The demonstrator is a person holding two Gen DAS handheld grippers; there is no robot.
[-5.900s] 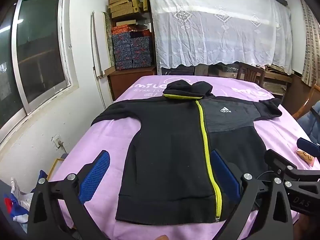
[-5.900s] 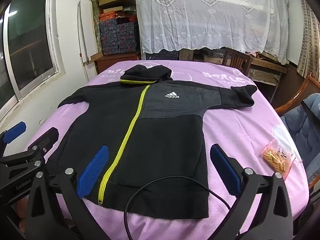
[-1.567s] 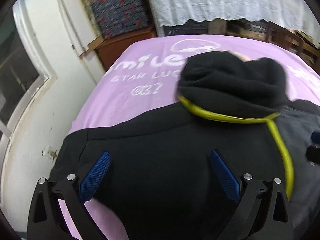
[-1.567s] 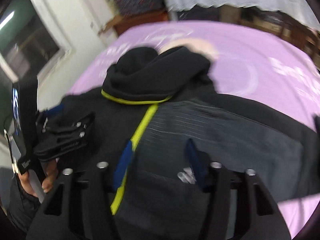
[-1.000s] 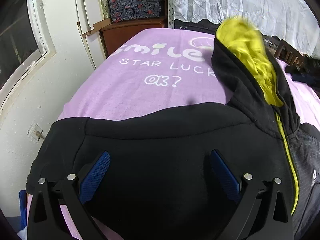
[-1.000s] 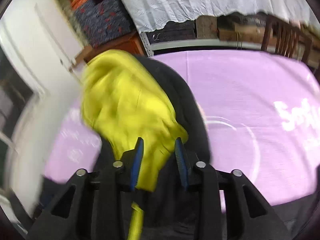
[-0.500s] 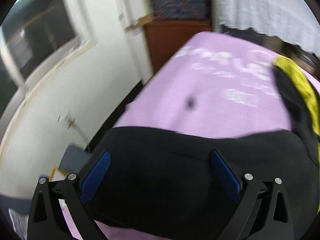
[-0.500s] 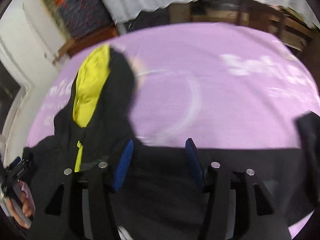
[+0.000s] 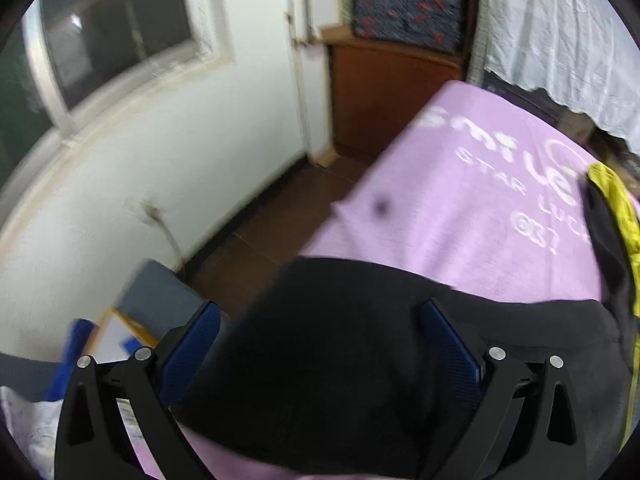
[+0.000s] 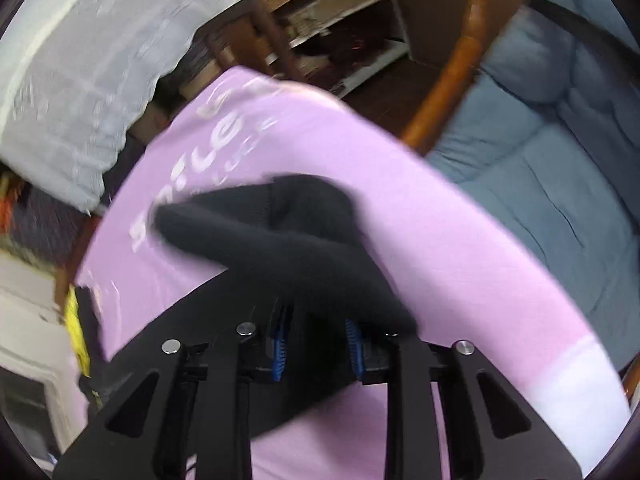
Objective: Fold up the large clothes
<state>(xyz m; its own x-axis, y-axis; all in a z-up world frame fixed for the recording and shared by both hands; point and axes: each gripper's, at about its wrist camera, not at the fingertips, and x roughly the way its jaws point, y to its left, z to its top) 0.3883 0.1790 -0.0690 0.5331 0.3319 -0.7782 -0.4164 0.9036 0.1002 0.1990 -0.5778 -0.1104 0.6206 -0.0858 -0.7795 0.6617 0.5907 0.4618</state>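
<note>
The black hooded jacket [image 9: 360, 360] lay spread on the purple bedspread [image 9: 460, 208], its left sleeve between the wide-open left gripper [image 9: 320, 354], its right sleeve [image 10: 280, 232] pinched by the nearly closed right gripper [image 10: 318, 344]; soft, limp fleece seemed best gripped at cuffs or seams.

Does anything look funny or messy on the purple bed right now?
Yes. The black zip-up hoodie has its hood flipped open, so the bright yellow lining shows. One black sleeve lies bunched and crooked on the purple blanket, its near part between the nearly closed fingers of the right gripper.
</note>
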